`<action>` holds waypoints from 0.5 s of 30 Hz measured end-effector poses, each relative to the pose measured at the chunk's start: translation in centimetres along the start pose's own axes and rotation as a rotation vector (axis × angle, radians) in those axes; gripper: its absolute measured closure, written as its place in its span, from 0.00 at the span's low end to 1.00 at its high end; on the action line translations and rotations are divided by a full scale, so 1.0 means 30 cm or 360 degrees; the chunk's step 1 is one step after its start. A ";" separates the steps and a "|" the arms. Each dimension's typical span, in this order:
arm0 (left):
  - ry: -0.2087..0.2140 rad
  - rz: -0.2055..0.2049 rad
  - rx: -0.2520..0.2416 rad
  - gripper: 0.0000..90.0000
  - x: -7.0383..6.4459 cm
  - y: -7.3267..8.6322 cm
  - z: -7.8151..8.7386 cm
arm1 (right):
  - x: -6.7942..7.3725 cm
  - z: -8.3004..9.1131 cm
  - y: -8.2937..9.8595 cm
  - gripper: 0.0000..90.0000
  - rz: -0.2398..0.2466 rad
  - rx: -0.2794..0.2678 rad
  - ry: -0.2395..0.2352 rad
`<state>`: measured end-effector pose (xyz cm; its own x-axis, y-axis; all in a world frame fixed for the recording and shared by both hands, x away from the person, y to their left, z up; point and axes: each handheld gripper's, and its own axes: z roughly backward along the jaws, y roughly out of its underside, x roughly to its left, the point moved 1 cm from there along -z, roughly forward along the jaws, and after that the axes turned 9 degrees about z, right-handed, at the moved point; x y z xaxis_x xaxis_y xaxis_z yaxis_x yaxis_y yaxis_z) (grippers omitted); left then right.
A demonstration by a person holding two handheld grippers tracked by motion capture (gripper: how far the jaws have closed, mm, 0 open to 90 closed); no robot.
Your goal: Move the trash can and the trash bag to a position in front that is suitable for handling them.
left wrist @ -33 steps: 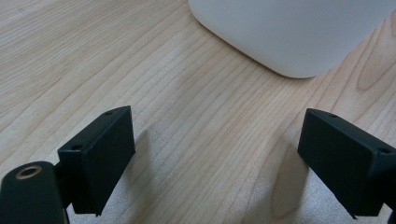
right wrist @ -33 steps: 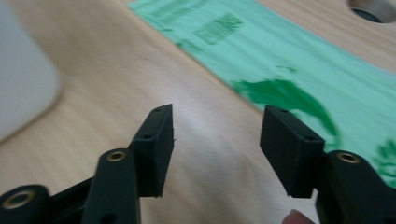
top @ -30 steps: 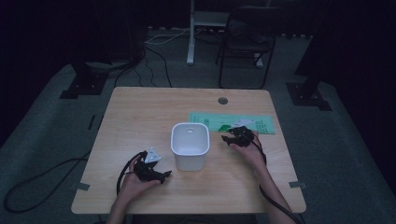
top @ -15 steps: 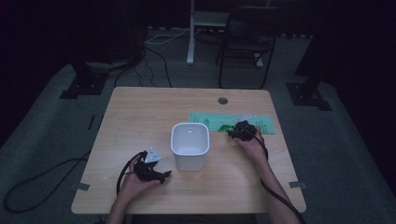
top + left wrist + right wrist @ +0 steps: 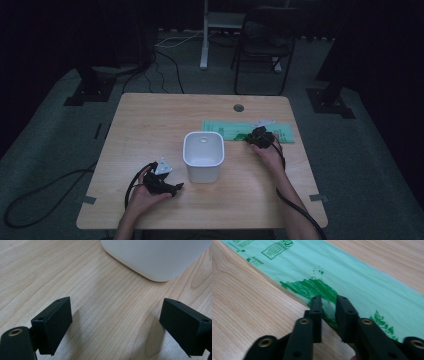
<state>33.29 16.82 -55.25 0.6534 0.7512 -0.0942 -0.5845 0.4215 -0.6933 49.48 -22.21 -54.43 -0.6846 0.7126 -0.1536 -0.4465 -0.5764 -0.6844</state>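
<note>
Dim room w/ a wooden table (image 5: 150, 125); chair (image 5: 265, 45) at 12 o'clock behind it. White bin (image 5: 203, 156) sits mid-table. Green plastic bag (image 5: 227, 129) lies flat at approx 2 o'clock from bin. Right gripper (image 5: 249, 138) is at the bag's near edge, jaws nearly closed w/ a narrow gap over the printed edge; can't tell if they pinch it. Left gripper (image 5: 176, 189) rests at 7 o'clock from bin, jaws wide apart, holding nothing.
</note>
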 end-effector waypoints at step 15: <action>0.0000 0.0000 0.0000 0.13 0.000 0.000 0.000 | 0.036 0.078 0.063 1.00 0.0043 0.0019 -0.0057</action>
<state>33.29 16.82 -55.25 0.6534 0.7511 -0.0939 -0.5844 0.4217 -0.6933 46.54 -23.46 -54.23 -0.7166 0.6821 -0.1460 -0.4343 -0.6001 -0.6717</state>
